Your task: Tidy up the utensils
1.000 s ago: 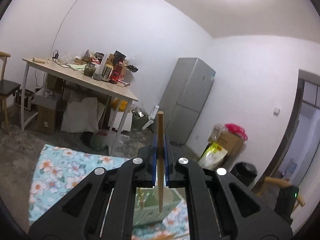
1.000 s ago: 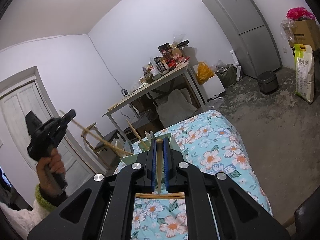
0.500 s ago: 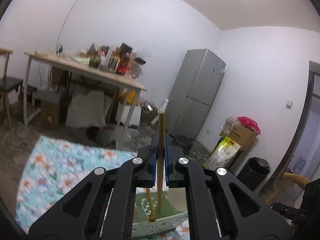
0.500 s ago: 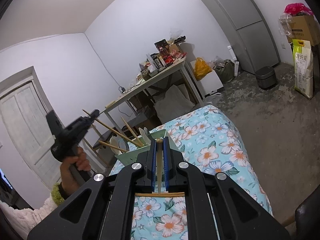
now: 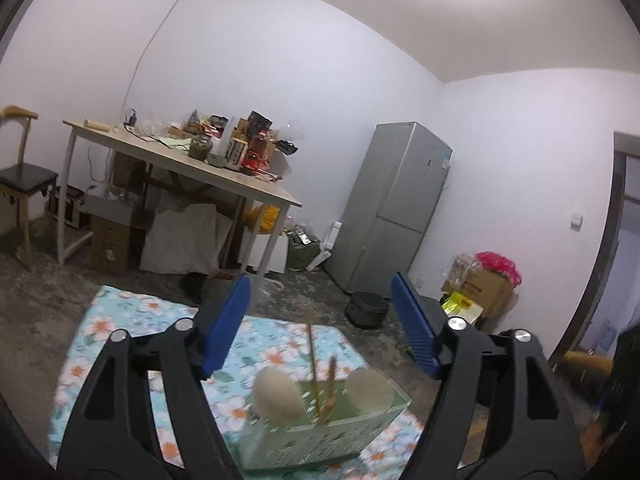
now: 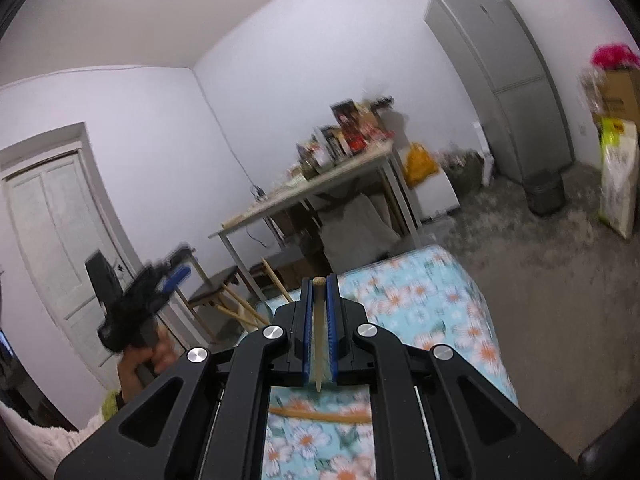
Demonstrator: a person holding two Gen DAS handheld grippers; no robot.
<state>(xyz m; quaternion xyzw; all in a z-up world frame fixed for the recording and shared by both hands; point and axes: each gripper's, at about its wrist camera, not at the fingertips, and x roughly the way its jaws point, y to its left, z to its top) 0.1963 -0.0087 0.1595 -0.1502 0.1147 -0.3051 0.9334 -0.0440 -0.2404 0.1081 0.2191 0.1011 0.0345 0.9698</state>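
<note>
The left hand-held gripper [image 5: 320, 320] has just opened wide, empty, above the pale green plastic basket [image 5: 340, 436]. The right hand-held gripper [image 6: 319, 292] squeezes a thin wooden chopstick [image 6: 318, 336].

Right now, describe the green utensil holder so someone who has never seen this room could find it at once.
Start at the flowered cloth spread on the surface in front of the grey fridge. At the cloth's near edge, just below the open left gripper, stands the green utensil holder. It alone is a pale green slotted box with two white spoons and wooden chopsticks sticking up out of it.
</note>
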